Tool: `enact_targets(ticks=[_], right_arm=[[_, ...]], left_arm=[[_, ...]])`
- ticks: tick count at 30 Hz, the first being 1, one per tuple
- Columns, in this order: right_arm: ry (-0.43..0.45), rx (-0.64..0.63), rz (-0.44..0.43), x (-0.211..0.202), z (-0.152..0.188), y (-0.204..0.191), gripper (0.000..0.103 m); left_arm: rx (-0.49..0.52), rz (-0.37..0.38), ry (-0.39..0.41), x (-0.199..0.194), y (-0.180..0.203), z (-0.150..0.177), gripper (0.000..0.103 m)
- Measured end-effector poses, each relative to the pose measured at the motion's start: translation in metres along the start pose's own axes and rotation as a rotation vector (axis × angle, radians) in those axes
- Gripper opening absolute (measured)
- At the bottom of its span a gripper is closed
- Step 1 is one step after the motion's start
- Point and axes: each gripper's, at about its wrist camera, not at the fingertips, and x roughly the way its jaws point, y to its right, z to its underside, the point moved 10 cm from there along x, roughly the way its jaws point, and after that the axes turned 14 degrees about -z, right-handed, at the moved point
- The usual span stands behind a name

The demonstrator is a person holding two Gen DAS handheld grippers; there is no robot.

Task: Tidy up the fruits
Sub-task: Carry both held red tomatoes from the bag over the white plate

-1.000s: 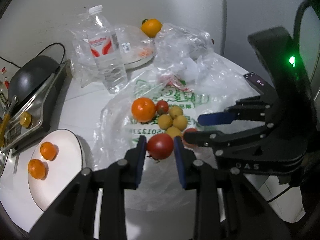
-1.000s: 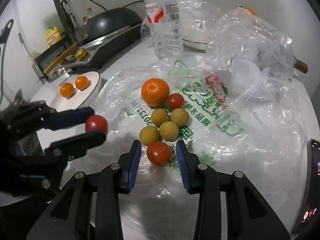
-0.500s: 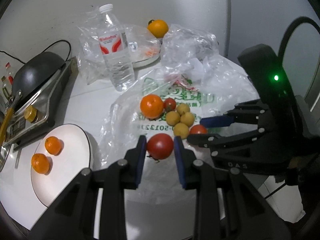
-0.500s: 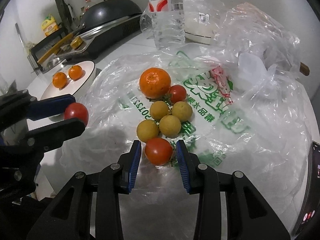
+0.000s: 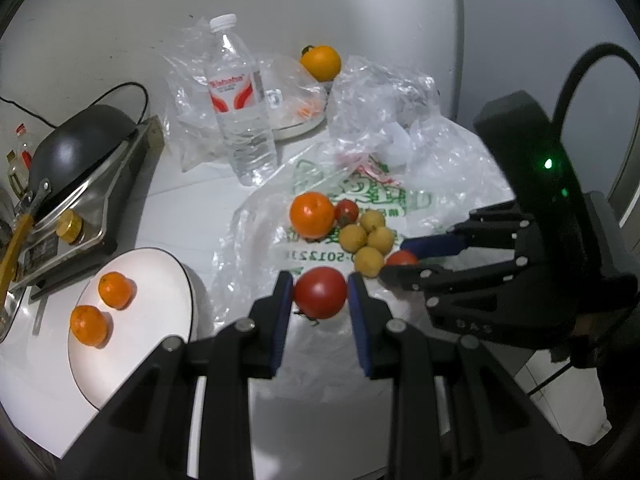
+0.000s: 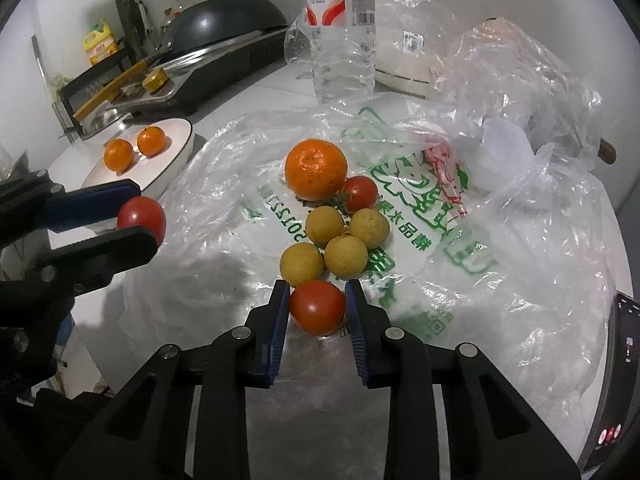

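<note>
My left gripper (image 5: pixel 320 294) is shut on a red tomato (image 5: pixel 320 292), held just above the printed plastic bag (image 5: pixel 420 208). My right gripper (image 6: pixel 317 306) has its jaws closing, and both pads press on a second red tomato (image 6: pixel 318 306) that lies on the bag. Just beyond it sit several yellow-brown round fruits (image 6: pixel 346 256), a small tomato (image 6: pixel 360 194) and a big orange (image 6: pixel 316 170). A white plate (image 5: pixel 156 320) at the left carries two mandarins (image 5: pixel 116 290). In the right wrist view the left gripper (image 6: pixel 148 220) shows at the left edge.
A water bottle (image 5: pixel 240 120) stands behind the bag, with crumpled clear bags and another orange (image 5: pixel 320 62) on a dish farther back. A stove with a dark pan (image 5: pixel 80 152) fills the left side. A phone (image 6: pixel 624 360) lies at the right edge.
The right gripper's jaws have narrowed from a loose gap onto the tomato beside the yellow fruits. The left gripper keeps its tomato and has drifted slightly toward the plate.
</note>
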Motion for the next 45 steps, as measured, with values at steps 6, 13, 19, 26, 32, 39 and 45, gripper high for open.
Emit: enact_targets(ticks=[6, 13, 19, 26, 32, 39, 45], right_arm=[[0.041, -0.012, 0.01, -0.017, -0.007, -0.007, 0.03], [0.073, -0.027, 0.015, -0.031, -0.015, -0.018, 0.03], [0.092, -0.036, 0.018, -0.037, -0.022, -0.027, 0.03], [0.098, -0.064, 0.013, -0.036, -0.034, -0.046, 0.03], [0.095, -0.086, 0.008, -0.028, -0.045, -0.065, 0.03], [0.077, -0.109, 0.008, -0.012, -0.056, -0.086, 0.03], [0.061, -0.123, 0.003, 0.002, -0.063, -0.105, 0.03]], left_arm=[[-0.001, -0.002, 0.016, -0.008, -0.002, -0.001, 0.029], [-0.013, -0.016, 0.037, -0.016, -0.012, -0.003, 0.029], [-0.03, -0.033, 0.044, -0.019, -0.027, 0.0, 0.029], [-0.064, -0.056, 0.042, -0.021, -0.057, 0.011, 0.029], [-0.095, -0.077, 0.04, -0.019, -0.085, 0.02, 0.029], [-0.132, -0.102, 0.025, -0.014, -0.121, 0.038, 0.029], [-0.152, -0.13, 0.014, -0.008, -0.151, 0.055, 0.029]])
